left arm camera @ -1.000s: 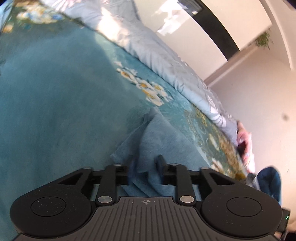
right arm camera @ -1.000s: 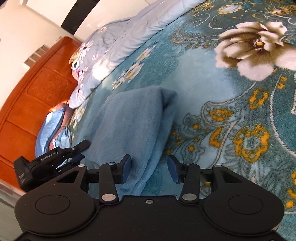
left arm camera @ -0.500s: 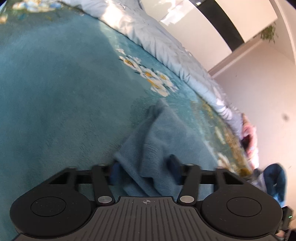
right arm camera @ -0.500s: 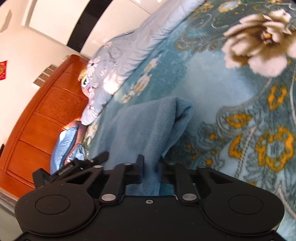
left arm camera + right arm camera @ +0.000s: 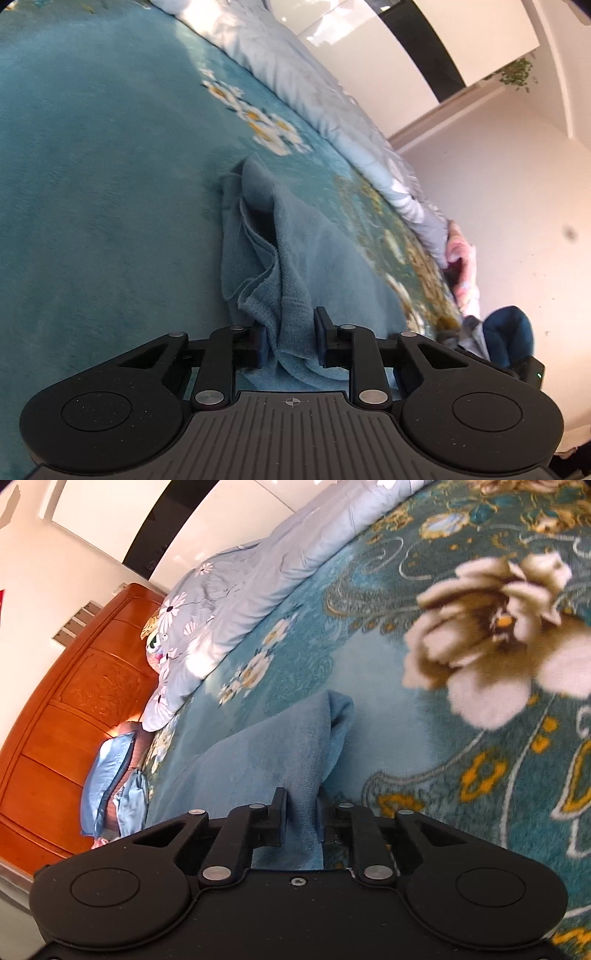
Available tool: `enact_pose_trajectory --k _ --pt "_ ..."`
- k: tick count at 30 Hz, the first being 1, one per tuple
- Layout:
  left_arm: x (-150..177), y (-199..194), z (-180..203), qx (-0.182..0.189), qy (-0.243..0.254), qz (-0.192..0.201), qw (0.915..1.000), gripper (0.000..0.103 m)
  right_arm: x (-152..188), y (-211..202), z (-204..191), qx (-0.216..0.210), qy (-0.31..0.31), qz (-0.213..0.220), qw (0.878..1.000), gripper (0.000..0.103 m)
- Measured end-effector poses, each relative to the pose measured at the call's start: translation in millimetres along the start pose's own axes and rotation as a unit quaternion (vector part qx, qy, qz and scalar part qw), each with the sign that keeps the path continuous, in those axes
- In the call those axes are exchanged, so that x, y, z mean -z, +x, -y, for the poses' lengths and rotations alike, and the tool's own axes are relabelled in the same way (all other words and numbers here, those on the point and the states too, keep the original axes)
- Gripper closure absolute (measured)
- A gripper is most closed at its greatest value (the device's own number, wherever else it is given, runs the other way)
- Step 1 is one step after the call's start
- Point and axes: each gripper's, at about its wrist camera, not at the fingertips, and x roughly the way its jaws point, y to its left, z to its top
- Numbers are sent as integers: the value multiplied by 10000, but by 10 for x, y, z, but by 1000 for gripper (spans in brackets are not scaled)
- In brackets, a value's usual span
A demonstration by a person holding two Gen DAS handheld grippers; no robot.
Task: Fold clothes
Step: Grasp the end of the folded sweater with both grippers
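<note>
Teal floral bedspread (image 5: 92,192) covers a wide bed, with a pale grey-blue duvet (image 5: 251,579) bunched along its far edge and an orange wooden headboard (image 5: 66,716) at one end, blue pillows (image 5: 107,775) stacked against it. Task item: a blue-grey garment (image 5: 317,266) of soft, towel-like knit, lying in several loose layers on the spread, nearer the pillow end than the middle, well short of the duvet. Which kind of garment it is, I cannot tell. Left gripper (image 5: 290,341): jaws have just been closing and now pinch a bunched fold of the garment's near edge; cloth fills the gap and puckers between the pads. Right gripper (image 5: 299,821): jaws have eased slightly wider after a tight squeeze, yet a thick ridge of the same garment (image 5: 273,760) still sits wedged between them, so it reads as grasped. Both tools angle down toward the bed. Step in hand, as I judge it: both near corners are taken for a fold, or for a lift and shake-out first. Next move likely calls for raising the two grips together, keeping the edge taut between them, and carrying it over toward the far end so the layers land flat. Risk: the left bite looks to hold more than one layer, which could drag the underside along.
</note>
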Motion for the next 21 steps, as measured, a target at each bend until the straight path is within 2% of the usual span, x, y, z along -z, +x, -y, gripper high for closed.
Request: enact_pose_trajectory --k 3,4,5,8,9,10,14,21 --pt "-73 -32 0 -18 -44 38 10000 78 36 7 8 8 12 17 10000 77" --pt "-98 -45 10 -61 12 79 9999 71 45 8 13 17 27 25 10000 75" --pt "-123 -57 19 -105 69 120 9998 58 54 8 24 7 64 32 10000 74" --pt "-225 -38 29 -122 153 171 9997 46 106 -12 51 -37 186 80 9998 66" --pt "-257 -11 31 -136 180 171 9996 41 126 -10 66 -26 229 101 9997 59" --pt "-283 25 29 -171 193 140 9996 31 143 -3 87 -35 293 124 9995 59" --pt "-307 179 -2 -308 39 -14 9995 29 197 31 138 -158 644 296 9974 59" --pt "-242 305 12 -38 -69 -100 9999 28 241 133 61 -287 716 333 9965 56"
